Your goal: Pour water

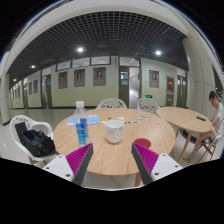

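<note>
A clear water bottle with a blue label [81,121] stands upright on a round wooden table [105,152], left of centre. A white cup [114,130] stands to its right, near the table's middle. My gripper [113,163] hangs over the table's near edge, well short of both, with nothing between its fingers. Its two fingers with magenta pads [80,159] are spread wide apart. The bottle is beyond the left finger and the cup is ahead, between the two fingers' lines.
A white chair [32,138] with a dark bag on it stands left of the table. More white chairs [112,103] stand behind it. A second round table [188,120] is to the right, with a person [216,112] seated at it.
</note>
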